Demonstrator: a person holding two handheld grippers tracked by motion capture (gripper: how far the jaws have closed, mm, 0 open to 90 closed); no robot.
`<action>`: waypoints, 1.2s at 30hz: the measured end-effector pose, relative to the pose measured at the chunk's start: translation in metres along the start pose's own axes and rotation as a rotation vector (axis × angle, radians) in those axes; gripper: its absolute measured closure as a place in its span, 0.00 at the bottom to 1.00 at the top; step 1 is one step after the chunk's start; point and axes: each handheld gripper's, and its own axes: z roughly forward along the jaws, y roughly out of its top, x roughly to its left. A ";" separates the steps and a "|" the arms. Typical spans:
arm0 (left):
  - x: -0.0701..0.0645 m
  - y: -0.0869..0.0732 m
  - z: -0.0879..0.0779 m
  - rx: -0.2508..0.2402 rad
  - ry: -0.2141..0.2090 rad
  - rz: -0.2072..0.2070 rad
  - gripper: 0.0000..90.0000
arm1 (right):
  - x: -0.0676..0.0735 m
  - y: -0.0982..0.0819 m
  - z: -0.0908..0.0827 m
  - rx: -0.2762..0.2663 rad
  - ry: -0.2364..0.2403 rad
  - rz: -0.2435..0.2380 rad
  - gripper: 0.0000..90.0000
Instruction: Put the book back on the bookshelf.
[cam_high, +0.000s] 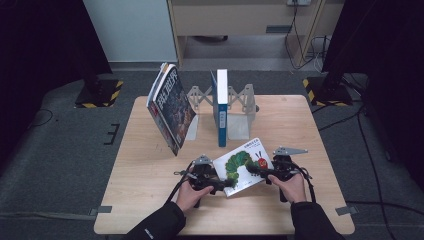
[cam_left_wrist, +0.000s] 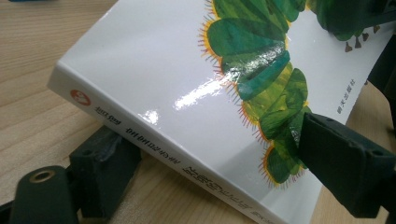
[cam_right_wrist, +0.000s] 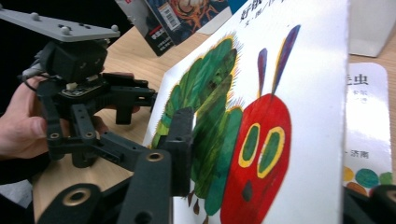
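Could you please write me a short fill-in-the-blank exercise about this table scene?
1. The white book between the two grippers shows a green ____ with a red head.
2. The left gripper has its jaws closed on that book's ____ edge.
3. The blue book stands ____ in the bookend rack.
Missing words: caterpillar; spine; upright.

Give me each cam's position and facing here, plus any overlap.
High view: above the person's side, looking forward and down at the table; forearms, both hands.
Left gripper view: rides the left gripper, jaws clamping the caterpillar book.
Right gripper view: rides the right gripper, faces the book's cover; the other hand shows.
Shared: the book.
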 end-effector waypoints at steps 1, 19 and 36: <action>0.000 0.000 0.000 0.000 0.002 0.000 0.13 | 0.000 0.000 0.000 -0.002 -0.007 0.001 0.71; 0.001 0.001 -0.002 -0.003 0.034 0.004 0.21 | -0.009 -0.006 -0.002 0.009 -0.080 0.062 0.70; 0.008 0.001 -0.005 -0.023 0.060 -0.024 0.21 | -0.006 -0.012 0.009 0.058 -0.037 0.069 0.58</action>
